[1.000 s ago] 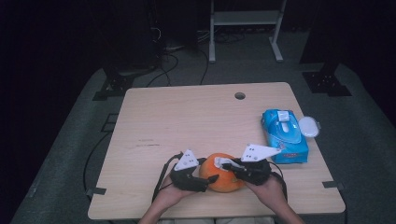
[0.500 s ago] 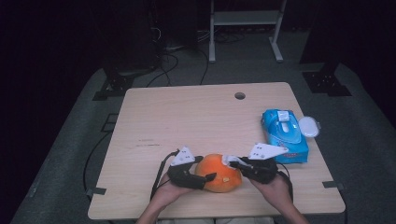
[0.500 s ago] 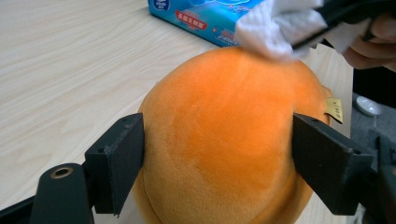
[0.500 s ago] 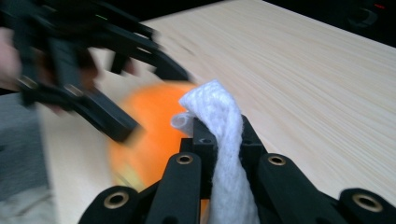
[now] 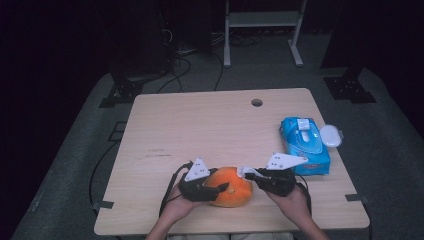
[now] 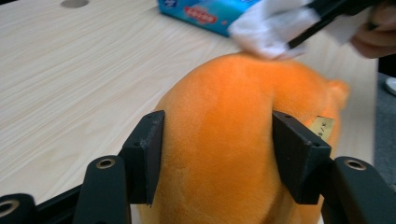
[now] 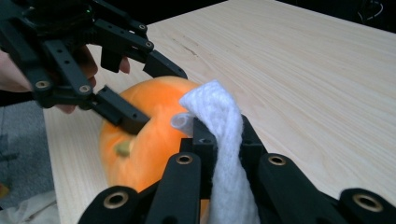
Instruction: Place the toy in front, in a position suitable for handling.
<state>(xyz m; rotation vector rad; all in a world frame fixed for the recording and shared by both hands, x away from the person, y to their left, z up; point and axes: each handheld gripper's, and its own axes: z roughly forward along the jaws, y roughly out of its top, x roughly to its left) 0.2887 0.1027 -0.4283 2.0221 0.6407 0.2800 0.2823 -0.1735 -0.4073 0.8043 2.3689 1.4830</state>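
Observation:
An orange plush pumpkin (image 5: 231,187) lies near the table's front edge. My left gripper (image 5: 222,190) comes at it from the left. Its jaws have just been closing with the plush (image 6: 219,140) between them, and both pads (image 6: 152,149) now press into its sides. My right gripper (image 5: 248,175) is shut on a white wipe (image 5: 244,171). In the right gripper view the wipe (image 7: 219,121) sticks up between the jaws of the right gripper (image 7: 223,135), right beside the plush (image 7: 140,140). The wipe (image 6: 268,28) rests against the top of the plush.
A blue pack of wipes (image 5: 305,145) lies at the table's right edge, with a white lid (image 5: 331,135) beside it. The wooden table (image 5: 200,130) has a cable hole (image 5: 257,102) at the back. A metal rack and cables stand on the floor behind.
The left gripper's jaws have closed in on the plush pumpkin. Both hands have stayed about where they were, and the wipe is still held at the plush.

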